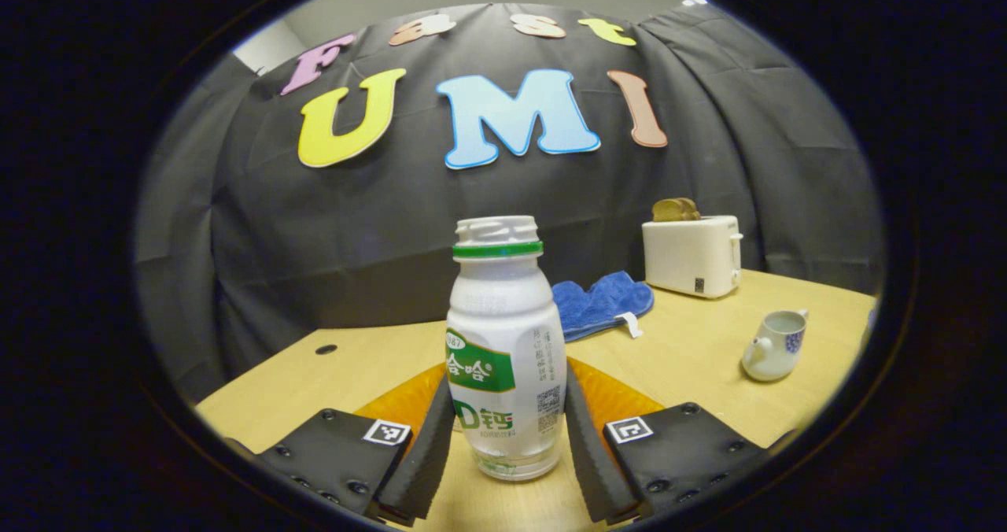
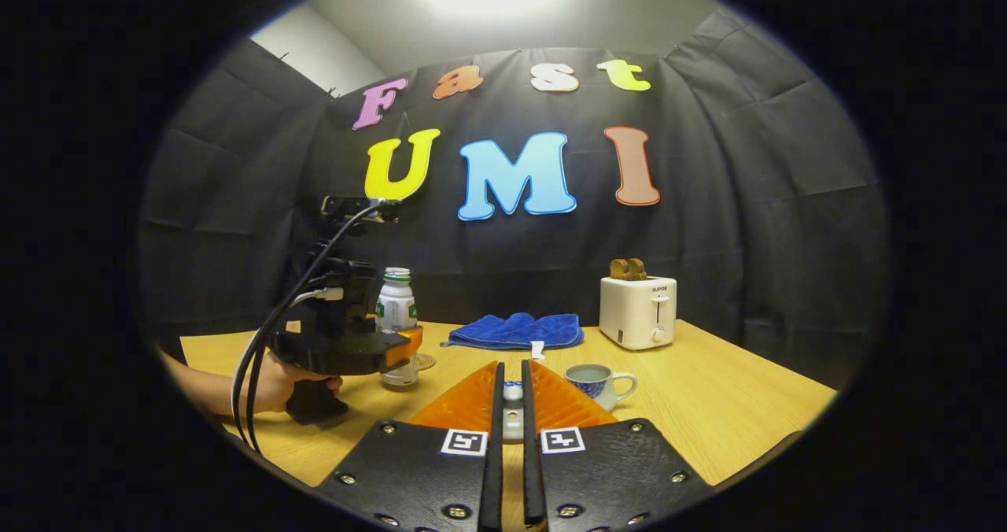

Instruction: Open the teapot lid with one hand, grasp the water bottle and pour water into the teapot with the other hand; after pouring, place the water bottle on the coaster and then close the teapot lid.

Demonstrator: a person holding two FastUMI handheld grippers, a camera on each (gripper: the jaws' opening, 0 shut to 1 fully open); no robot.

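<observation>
Bottle (image 1: pixel 506 351) stands upright on the table (image 1: pixel 692 343), uncapped, between the 2 fingers of the left gripper (image 1: pixel 507 445); whether both pads press it, cannot tell. Teapot (image 1: pixel 775 346) sits lidless far right of it. In the right gripper view, the right gripper (image 2: pixel 512 426) is closed on the small lid (image 2: pixel 512 412), teapot just beyond. Blue cloth (image 2: pixel 515 330) and toaster (image 2: pixel 638 309) lie far back.
</observation>
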